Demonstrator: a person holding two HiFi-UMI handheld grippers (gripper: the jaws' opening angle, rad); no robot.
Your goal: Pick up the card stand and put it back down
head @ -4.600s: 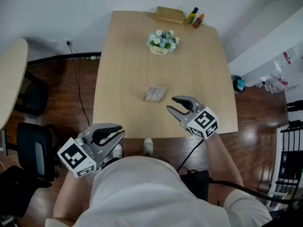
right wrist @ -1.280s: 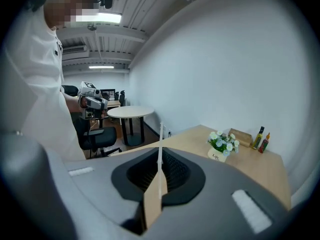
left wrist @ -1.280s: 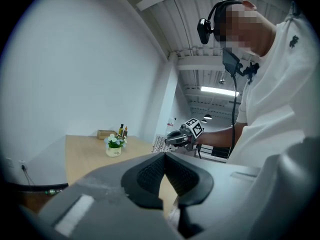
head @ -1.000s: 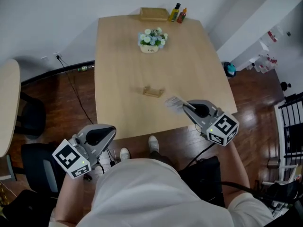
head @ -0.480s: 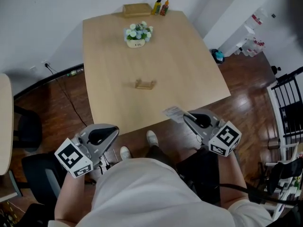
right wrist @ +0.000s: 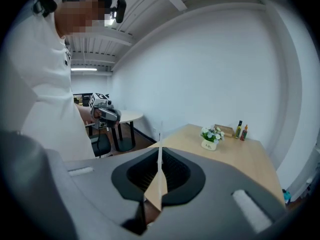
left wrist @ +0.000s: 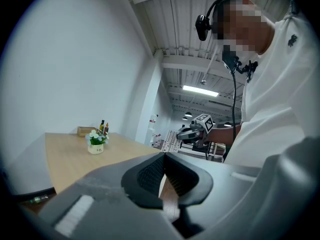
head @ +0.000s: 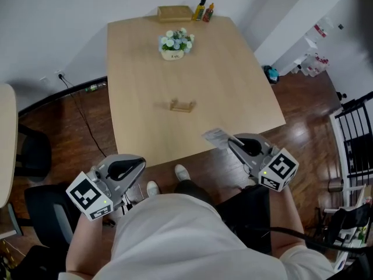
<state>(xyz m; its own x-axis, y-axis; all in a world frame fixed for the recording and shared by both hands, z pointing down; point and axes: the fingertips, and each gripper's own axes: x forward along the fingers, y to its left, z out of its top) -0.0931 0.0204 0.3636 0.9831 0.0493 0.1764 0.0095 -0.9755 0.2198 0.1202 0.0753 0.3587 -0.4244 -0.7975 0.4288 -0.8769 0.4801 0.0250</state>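
Note:
The small wooden card stand [head: 182,105] sits bare on the light wooden table [head: 233,69], near its middle. My right gripper [head: 230,140] hovers at the table's near edge, apart from the stand, shut on a thin pale card [head: 214,136]. In the right gripper view the card [right wrist: 159,169] shows edge-on, pinched between the black pads of the right gripper [right wrist: 159,156]. My left gripper [head: 137,167] hangs below the table's near-left corner over the floor, its jaws together with nothing in them. The left gripper view shows the left gripper [left wrist: 164,156] with its pad tips meeting.
A white pot of flowers [head: 173,44] stands at the table's far end. Behind it lie a wooden box [head: 175,13] and two small bottles [head: 204,9]. A black chair [head: 35,150] and a round table [head: 6,139] stand at left, a black rack [head: 355,150] at right.
The card that stood in the stand several seconds ago is now in my right gripper. Over the last second that gripper drew back to the table's near edge. The left gripper has not moved.

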